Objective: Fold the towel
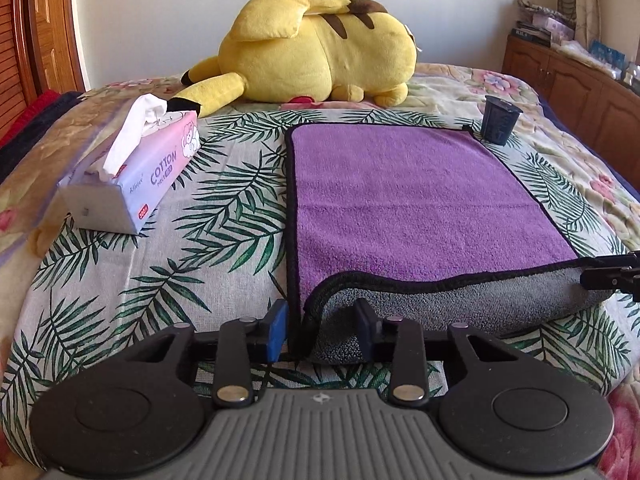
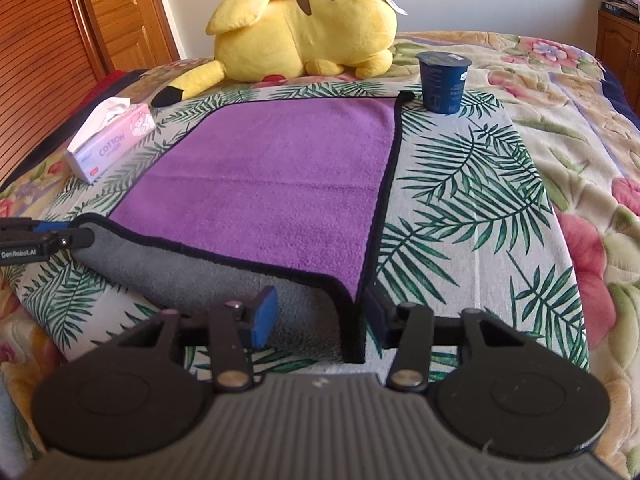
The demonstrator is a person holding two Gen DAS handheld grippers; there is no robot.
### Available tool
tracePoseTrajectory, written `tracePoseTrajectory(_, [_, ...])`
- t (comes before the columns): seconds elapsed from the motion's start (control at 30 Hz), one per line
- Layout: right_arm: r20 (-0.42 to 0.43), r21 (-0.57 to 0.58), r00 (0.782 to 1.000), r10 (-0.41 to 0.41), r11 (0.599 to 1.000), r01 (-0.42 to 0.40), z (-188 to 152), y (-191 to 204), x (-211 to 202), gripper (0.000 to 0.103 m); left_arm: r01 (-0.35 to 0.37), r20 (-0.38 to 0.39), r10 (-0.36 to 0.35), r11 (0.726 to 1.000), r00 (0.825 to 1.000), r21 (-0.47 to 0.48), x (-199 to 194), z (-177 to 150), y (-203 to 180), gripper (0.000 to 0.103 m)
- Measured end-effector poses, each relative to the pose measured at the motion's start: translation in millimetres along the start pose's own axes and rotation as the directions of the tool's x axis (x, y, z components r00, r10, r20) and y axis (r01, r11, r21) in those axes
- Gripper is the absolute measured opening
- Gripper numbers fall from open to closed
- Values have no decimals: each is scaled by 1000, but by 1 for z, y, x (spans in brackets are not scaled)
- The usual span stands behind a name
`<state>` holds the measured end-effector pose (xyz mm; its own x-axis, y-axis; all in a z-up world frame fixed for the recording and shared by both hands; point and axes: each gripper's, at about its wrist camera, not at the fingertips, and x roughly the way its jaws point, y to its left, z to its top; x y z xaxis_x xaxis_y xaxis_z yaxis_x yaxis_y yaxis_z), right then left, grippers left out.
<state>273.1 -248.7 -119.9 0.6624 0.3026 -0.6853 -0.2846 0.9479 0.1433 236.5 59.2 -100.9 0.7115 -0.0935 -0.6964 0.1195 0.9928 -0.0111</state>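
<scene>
The left gripper (image 1: 322, 330) and right gripper (image 2: 320, 316), fingers spread apart around the near corners of the purple-and-grey microfibre towel (image 1: 404, 196), are placed to pinch them for folding.

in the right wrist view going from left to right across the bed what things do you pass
Left gripper at the frame's edge → tissue pack → purple towel → dark blue cup. The yellow plush lies behind the towel, overlapping its span, so it is left out.
</scene>
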Motion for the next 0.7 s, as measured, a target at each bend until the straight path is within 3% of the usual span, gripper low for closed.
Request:
tracePoseTrajectory(0.23, [-18, -5, 1000, 7, 1000, -7, -1, 1, 1, 36, -8, -19, 8, 1000, 1000, 6, 4, -3, 0, 14])
tracePoseTrajectory(0.4, [-20, -16, 1000, -3, 1000, 3, -1, 1, 0, 23, 5, -20, -5, 1000, 1000, 7, 4, -3, -1, 0])
tracePoseTrajectory(0.53, [-15, -23, 1000, -4, 1000, 4, 1, 0, -2, 19, 11, -9, -11, 1000, 1000, 12, 2, -4, -2, 0])
tracePoseTrajectory(0.6, [-15, -32, 1000, -2, 1000, 1, 0, 1, -2, 7, 15, -7, -15, 1000, 1000, 11, 1, -4, -2, 0])
tracePoseTrajectory(0.7, [-15, -39, 1000, -5, 999, 4, 1, 1, -2, 5, 20, -4, -20, 1000, 1000, 13, 0, -4, -3, 0])
